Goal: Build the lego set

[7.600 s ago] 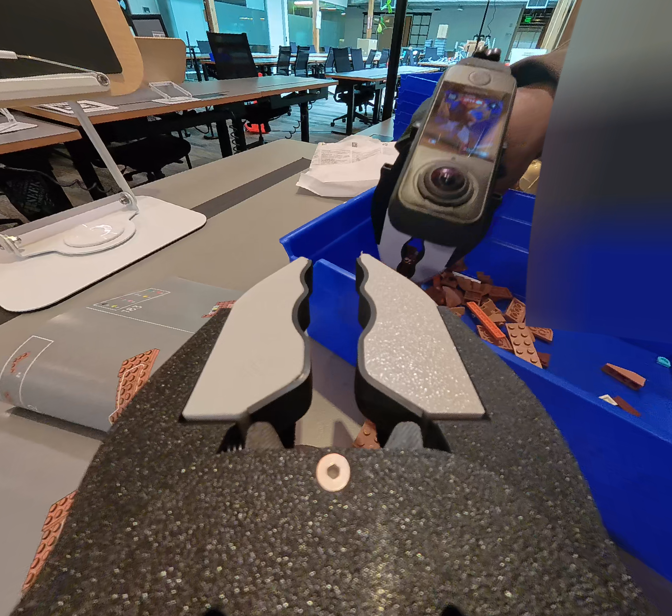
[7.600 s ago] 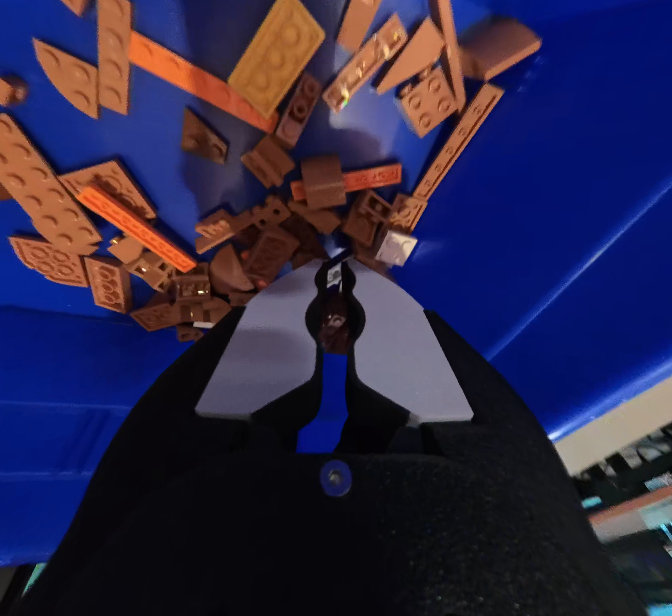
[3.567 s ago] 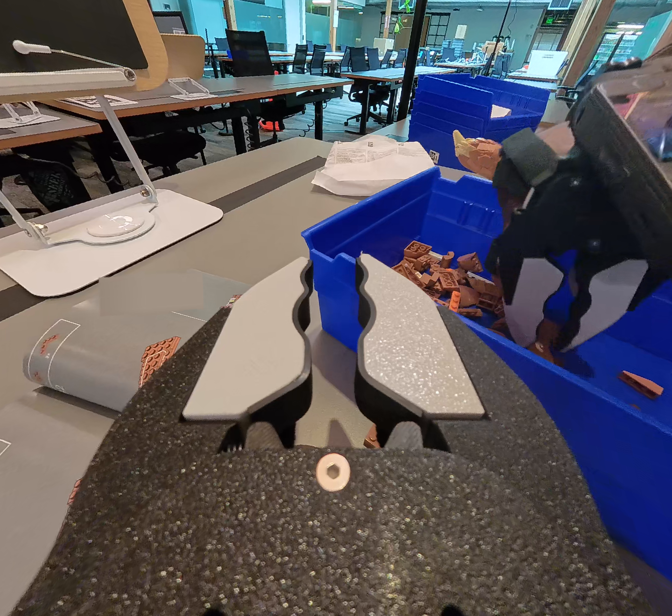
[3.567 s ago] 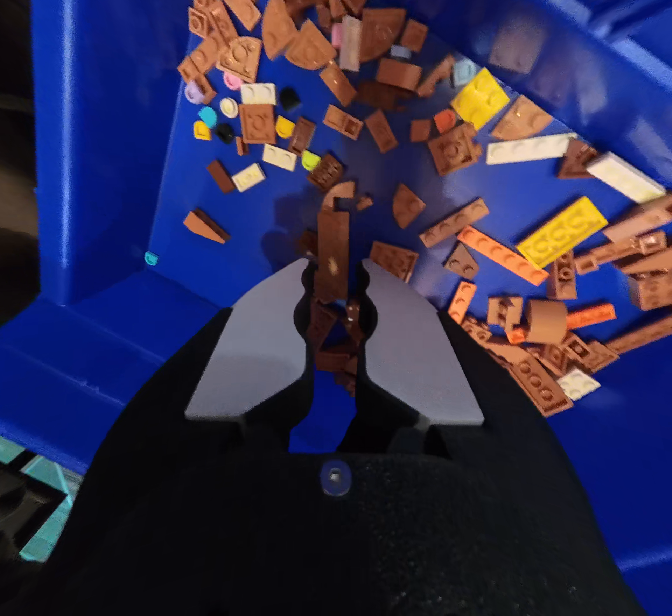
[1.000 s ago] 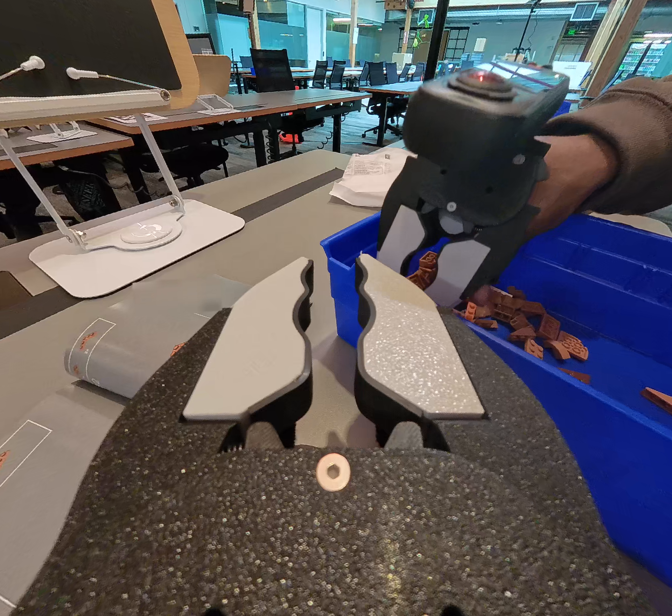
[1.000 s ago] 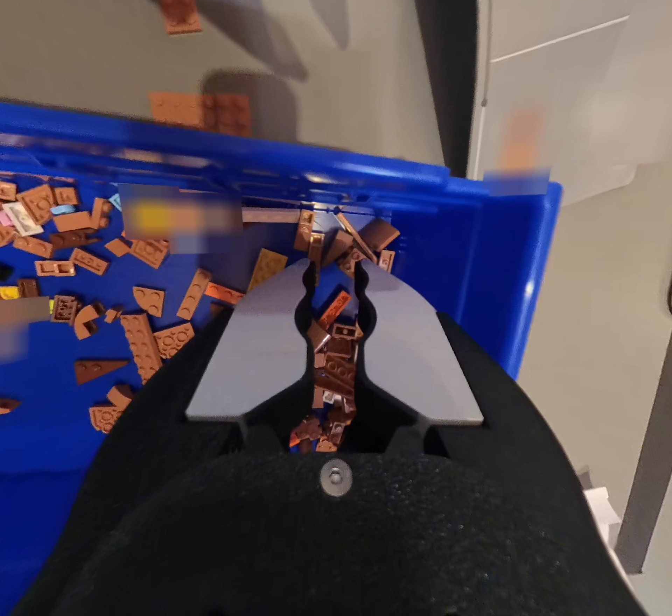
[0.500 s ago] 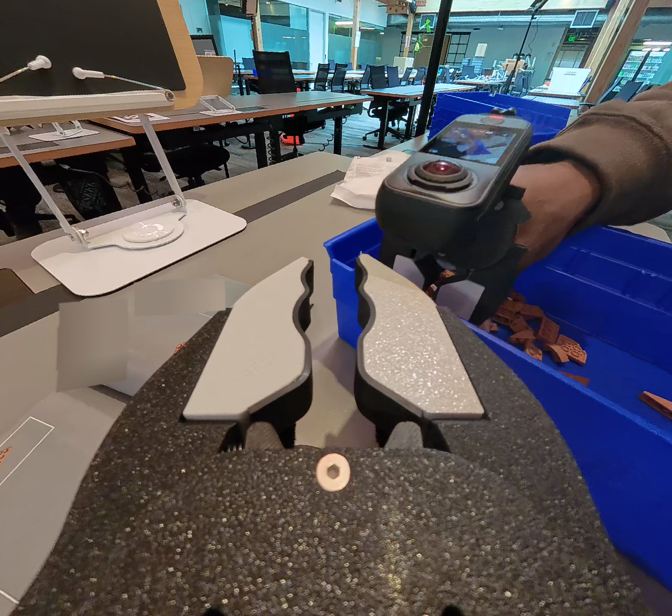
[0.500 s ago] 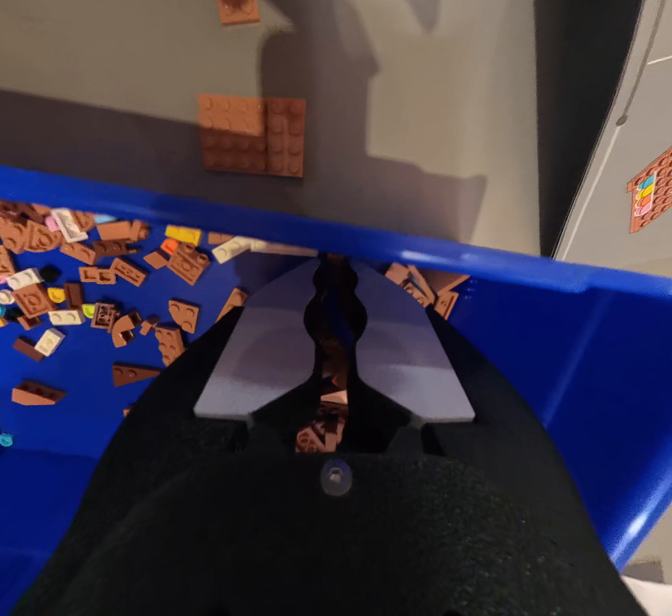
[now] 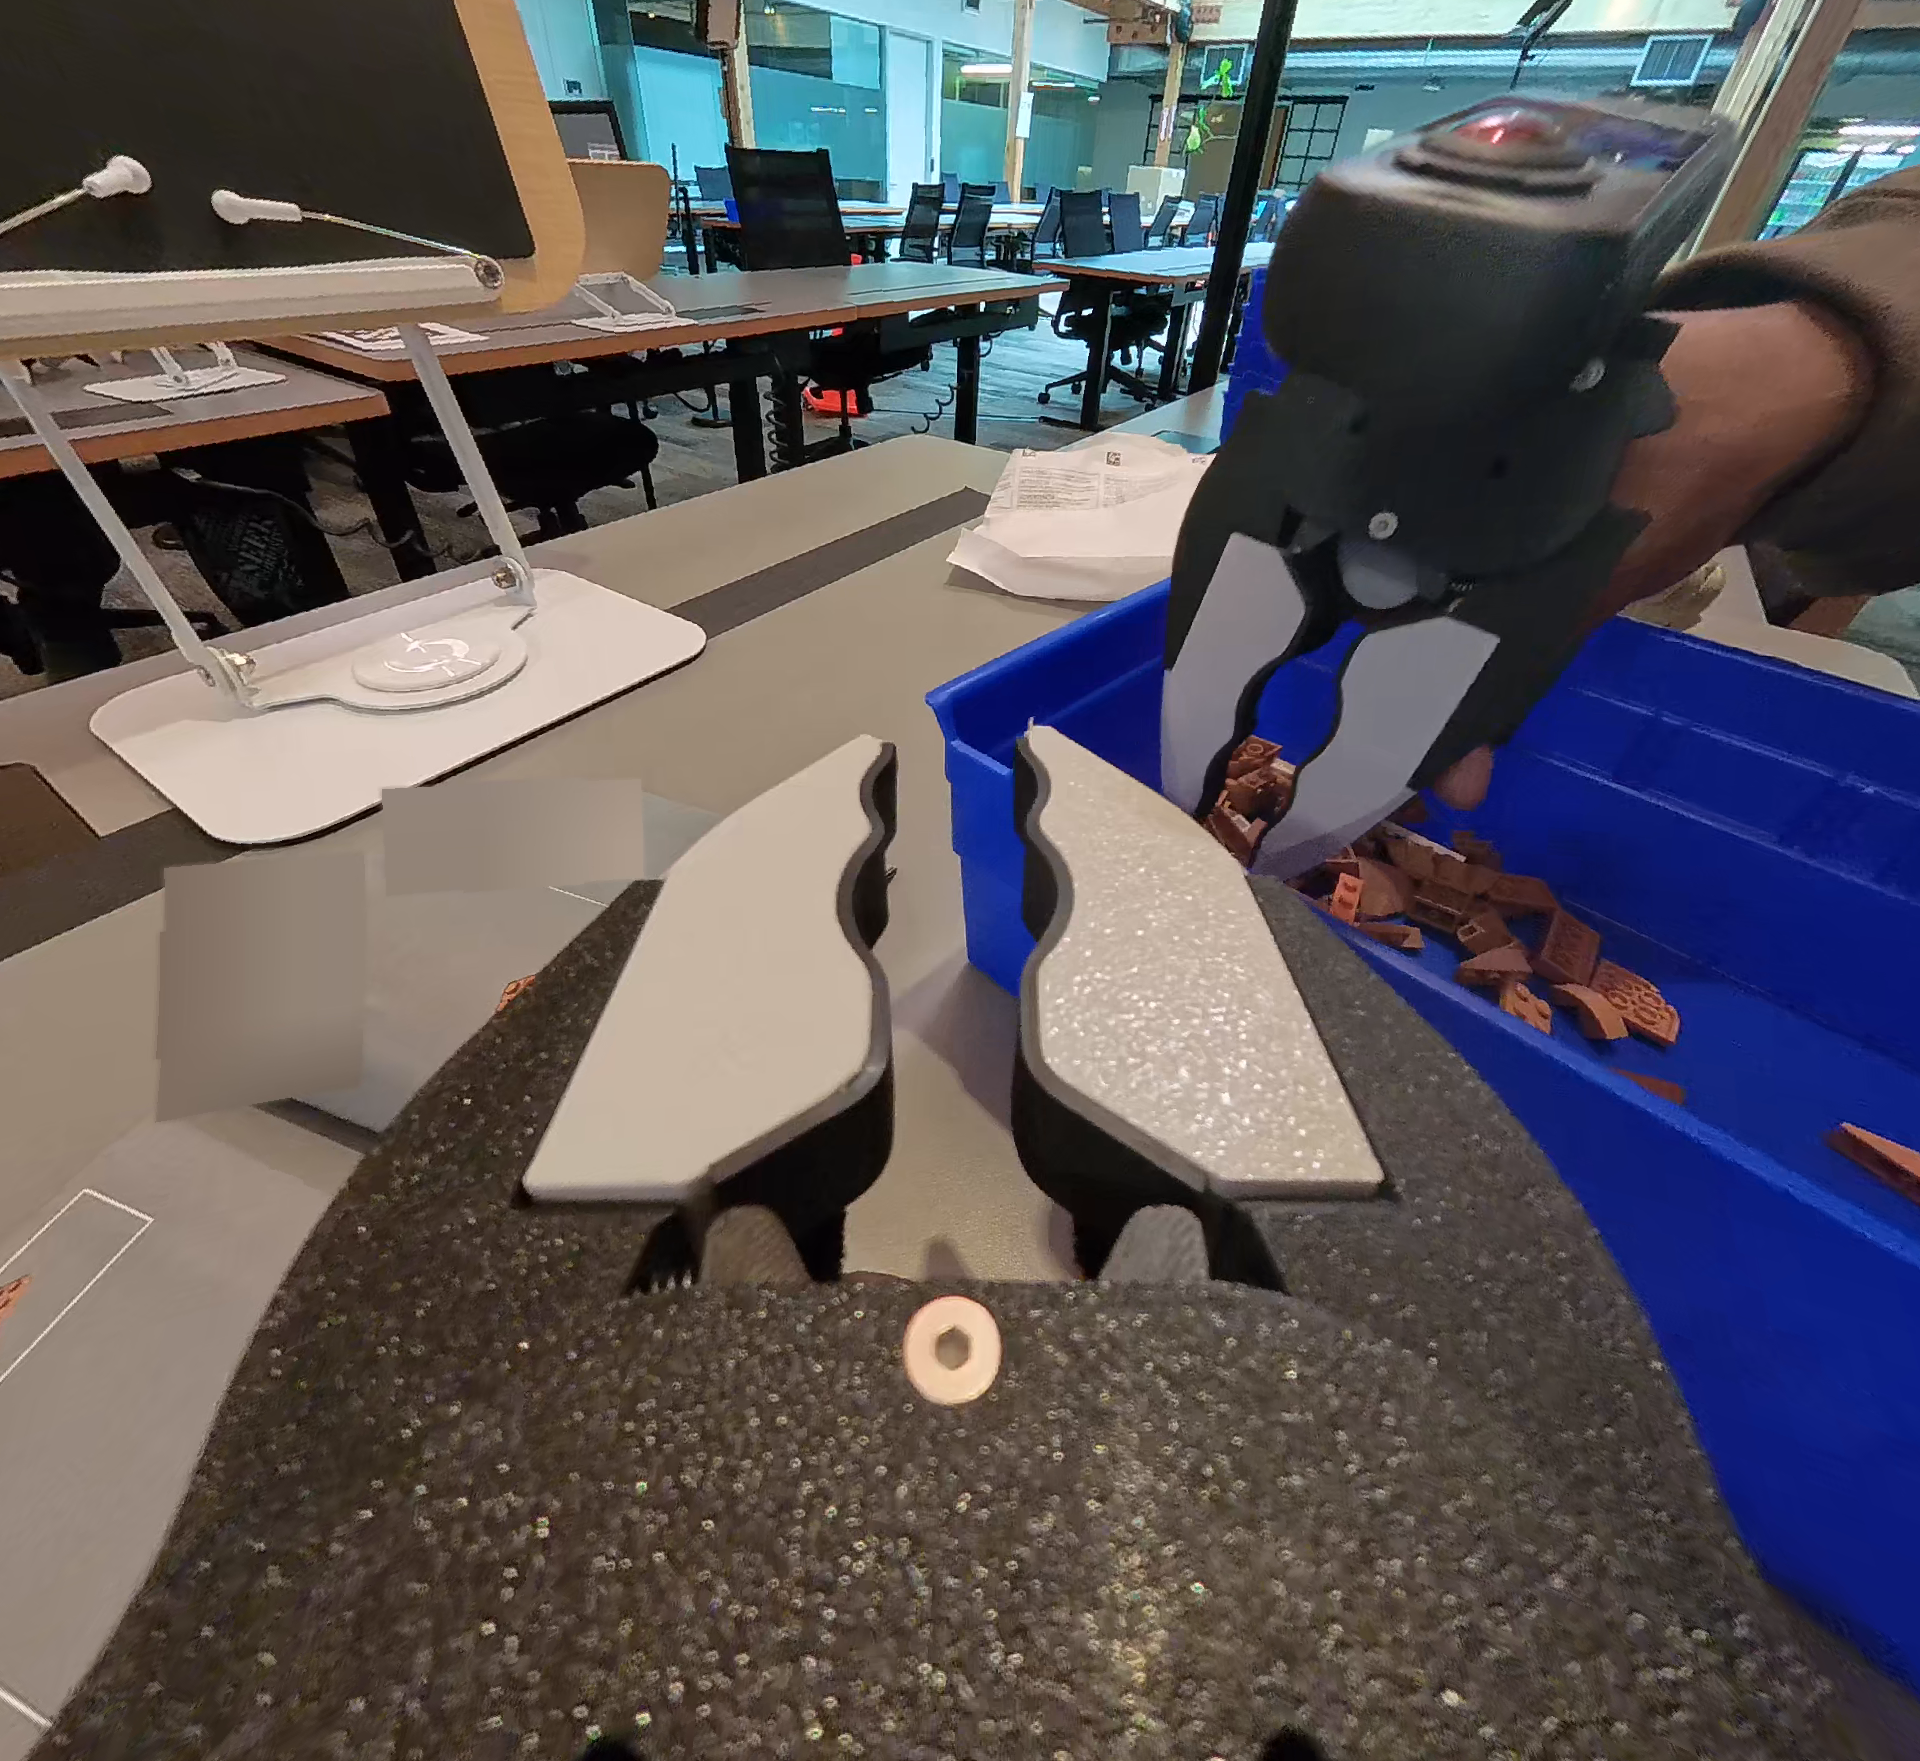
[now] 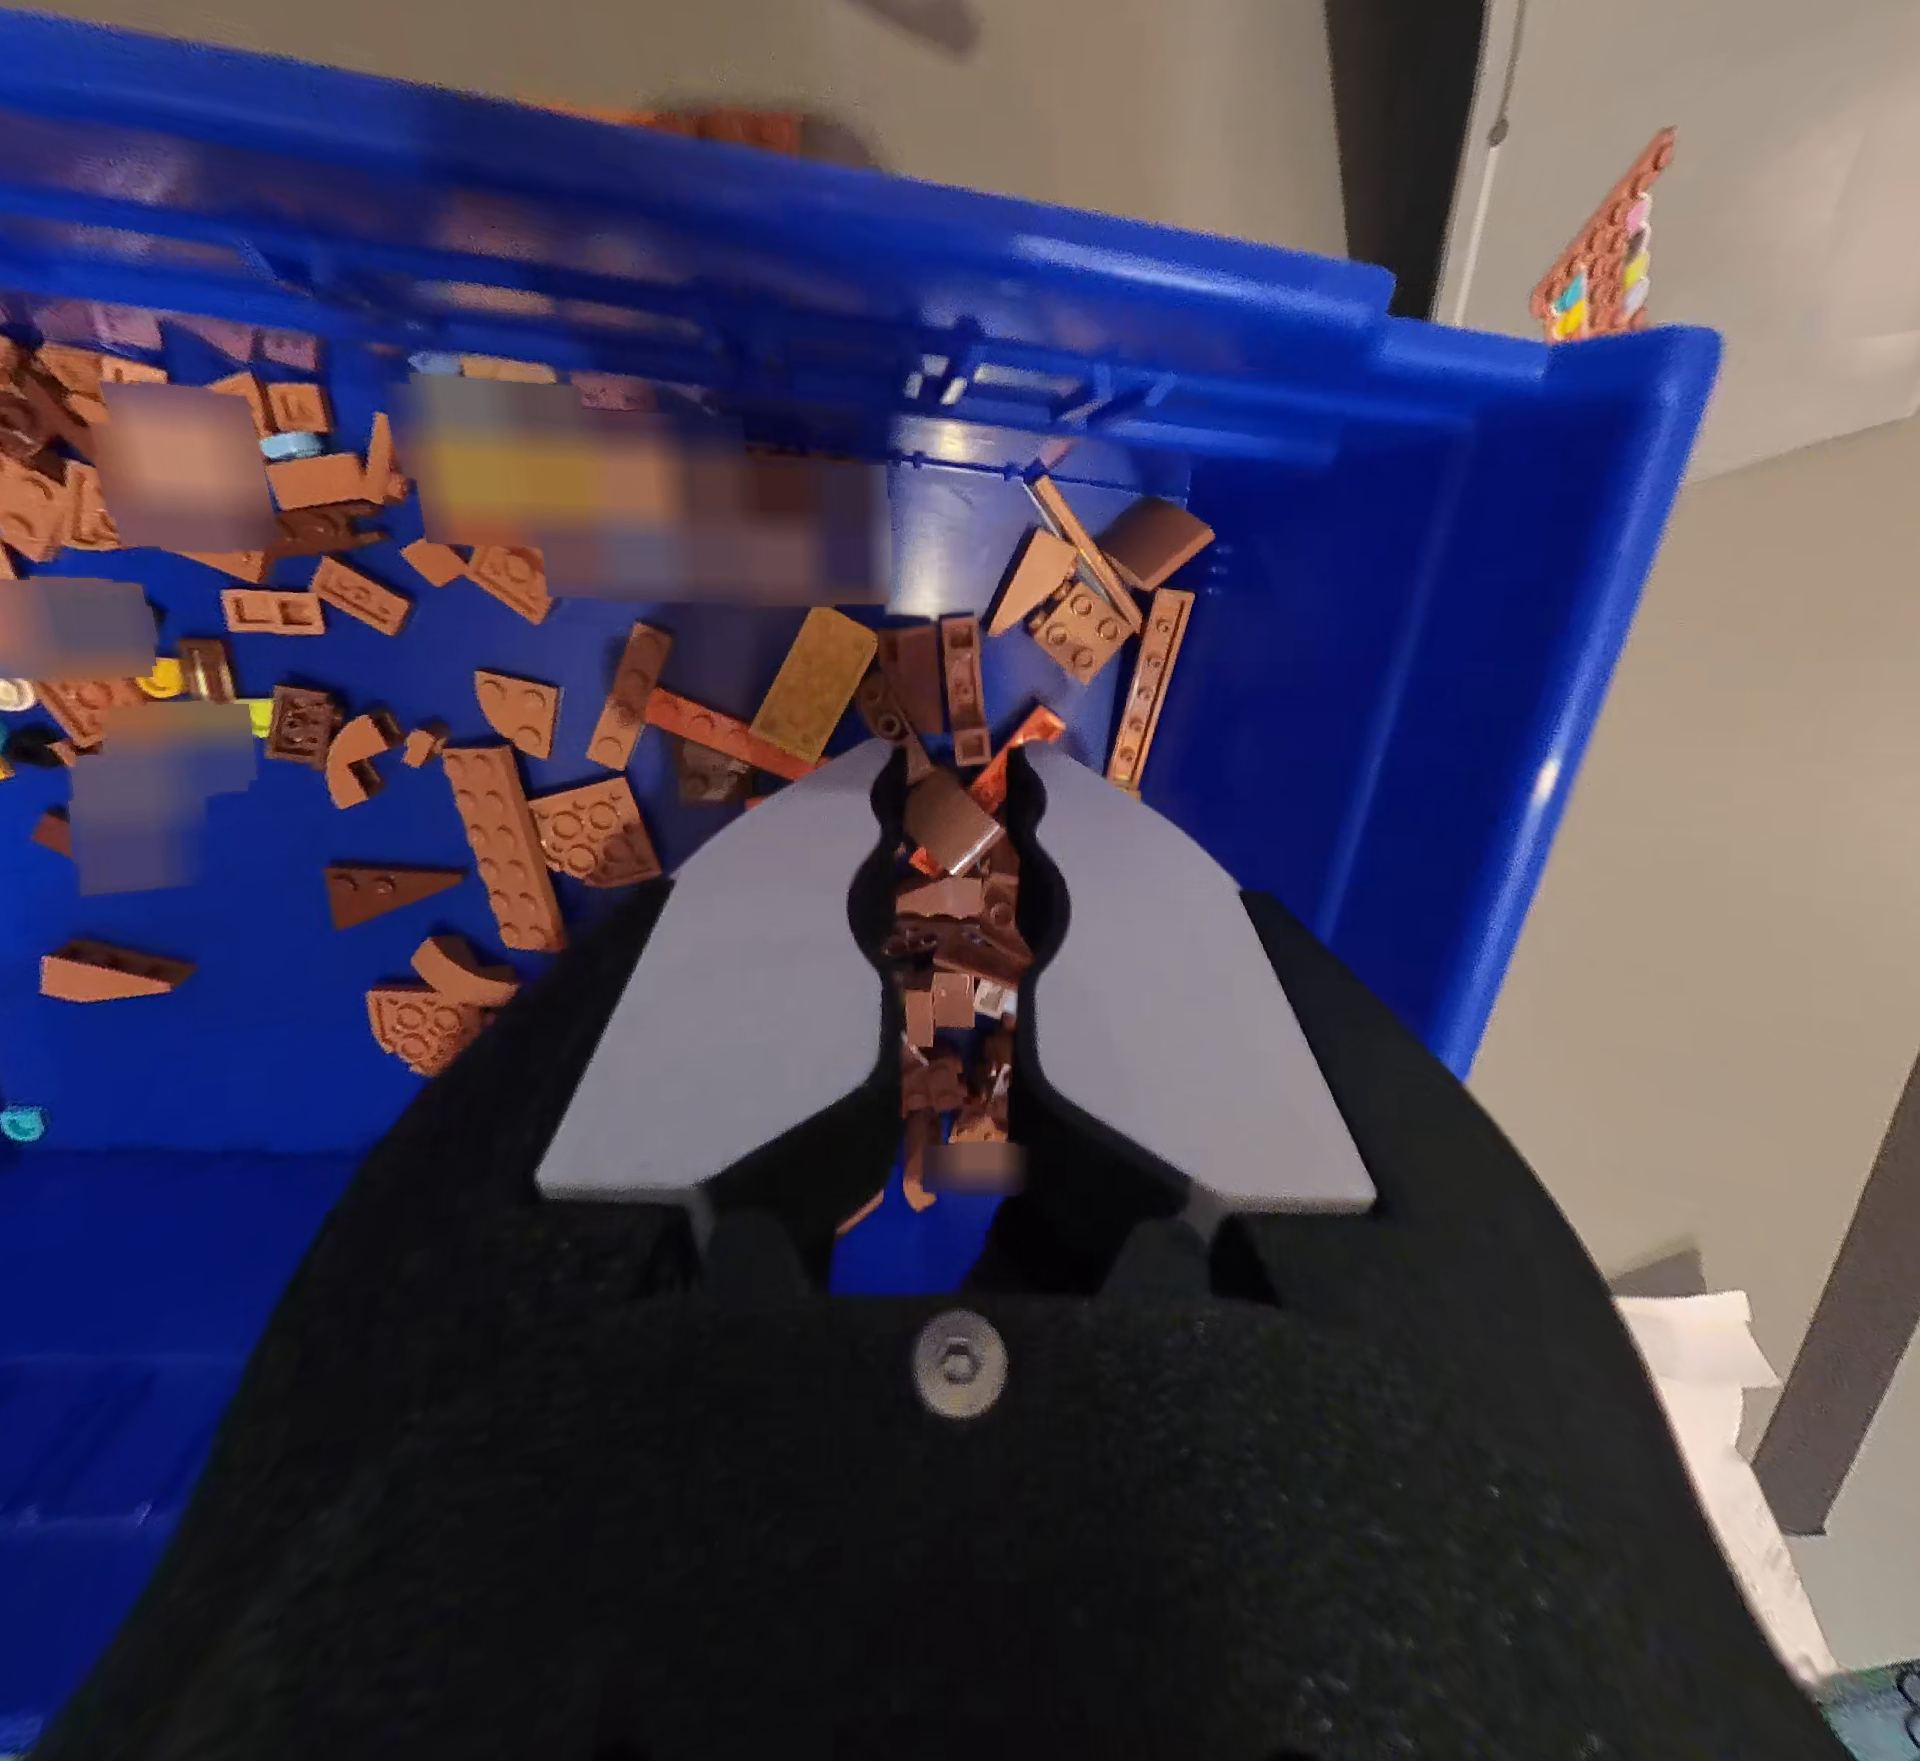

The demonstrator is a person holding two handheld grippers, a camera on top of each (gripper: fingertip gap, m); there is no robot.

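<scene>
Big open office behind all this, rows of desks and chairs, and up front a grey counter [image 9: 790,589] with a blue bin [image 9: 1766,1140] at the right of the frame that keeps the loose lego pieces [image 10: 499,838] corralled, mostly brown plates and wedges spread over its floor. A white stand [image 9: 395,693] sits at the left of the left wrist view, probably propping up the instructions so they can be read while building.

Right gripper [image 9: 1247,828] is tipped steeply nose-down into the near corner of the bin, a sleeved hand [image 9: 1745,454] coming in from the right edge. Its fingers [image 10: 748,963] are narrowly parted over a heap of bricks, nothing clearly pinched, so my guess is it's rooting for one particular piece. That heap is packed tight, picking just one looks fiddly.

Left gripper [image 9: 951,828] hangs level just outside the bin's near wall, fingers [image 9: 748,984] apart and empty, looks like it's waiting its turn
</scene>
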